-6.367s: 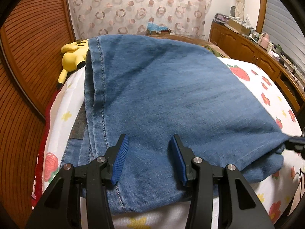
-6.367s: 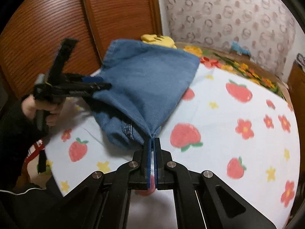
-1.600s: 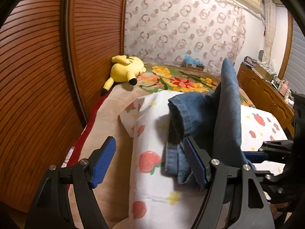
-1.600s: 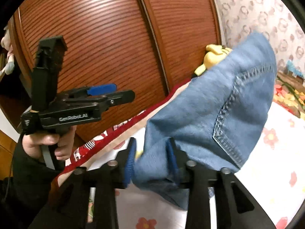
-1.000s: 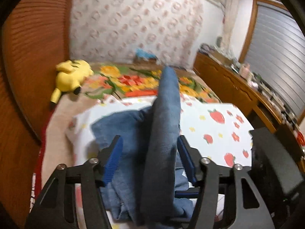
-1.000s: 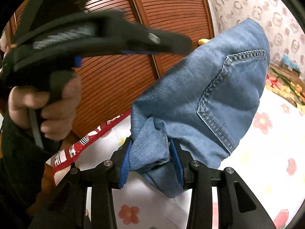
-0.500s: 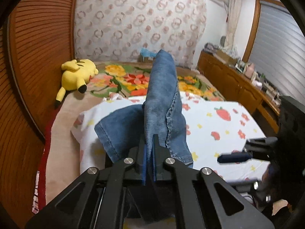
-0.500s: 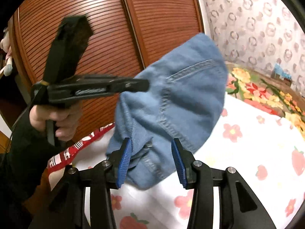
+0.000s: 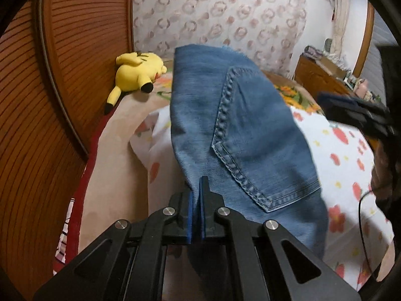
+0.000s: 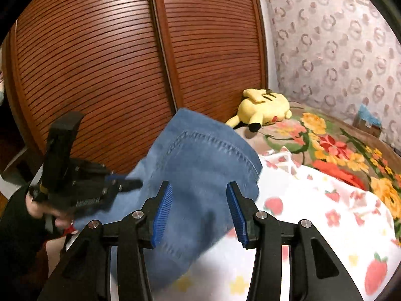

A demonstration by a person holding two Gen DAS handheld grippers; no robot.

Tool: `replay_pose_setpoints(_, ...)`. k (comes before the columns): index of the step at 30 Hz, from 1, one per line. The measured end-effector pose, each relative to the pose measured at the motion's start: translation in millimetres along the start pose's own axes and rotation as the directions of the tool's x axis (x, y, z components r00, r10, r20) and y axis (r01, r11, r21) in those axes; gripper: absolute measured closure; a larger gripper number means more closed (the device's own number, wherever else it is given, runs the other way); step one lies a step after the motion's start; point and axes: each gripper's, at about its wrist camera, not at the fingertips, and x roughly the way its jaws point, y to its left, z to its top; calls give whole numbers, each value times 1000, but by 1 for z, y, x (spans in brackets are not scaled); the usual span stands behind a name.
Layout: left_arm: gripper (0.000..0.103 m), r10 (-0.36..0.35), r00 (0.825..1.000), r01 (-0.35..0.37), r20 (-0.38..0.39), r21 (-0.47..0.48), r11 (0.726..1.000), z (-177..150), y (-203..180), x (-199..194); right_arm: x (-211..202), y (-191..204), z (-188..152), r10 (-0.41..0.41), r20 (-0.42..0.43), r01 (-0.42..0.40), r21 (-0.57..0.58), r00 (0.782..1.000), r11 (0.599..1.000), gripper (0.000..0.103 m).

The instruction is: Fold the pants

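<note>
The blue denim pants (image 9: pixel 240 135) hang lifted above the bed, back pocket stitching facing me. My left gripper (image 9: pixel 196 210) is shut on the pants' lower edge and holds them up. In the right wrist view the pants (image 10: pixel 200 175) hang in front of my right gripper (image 10: pixel 199 213), which is open with the cloth between its blue pads (image 10: pixel 163 210) but not clamped. The left gripper also shows there at the left (image 10: pixel 125 184), held by a hand. The right gripper shows dark at the right edge of the left wrist view (image 9: pixel 356 110).
A white sheet with strawberries and flowers (image 9: pixel 351 155) covers the bed. A floral blanket (image 10: pixel 338 148) lies beyond it. A yellow plush toy (image 9: pixel 136 71) sits against the wooden slatted doors (image 10: pixel 125 62). A wooden dresser (image 9: pixel 320 75) stands at the right.
My right gripper has opened wider and let go of the pants. My left gripper has closed on them and swung them so the back pocket faces the camera.
</note>
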Motion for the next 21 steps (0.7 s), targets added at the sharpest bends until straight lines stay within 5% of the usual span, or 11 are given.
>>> replay_pose_setpoints(10, 96, 16, 1000, -16, 5, 0, 1000, 0, -3, -7, 103, -40, 9, -148, -192, 156, 25, 970, 987, 59)
replay_pose_setpoints(12, 92, 42, 999, -42, 11, -6, 999, 0, -3, -13, 112, -42, 8, -153, -198, 162, 31, 968, 986, 56)
replay_pose_setpoints(16, 56, 41, 998, -40, 53, -18, 999, 0, -3, -32, 105, -48, 9, -134, -198, 150, 69, 971, 986, 51)
replay_pose_setpoints(21, 54, 29, 998, -27, 62, -26, 999, -8, -4, -40, 99, -58, 11, -108, -177, 128, 105, 978, 986, 43)
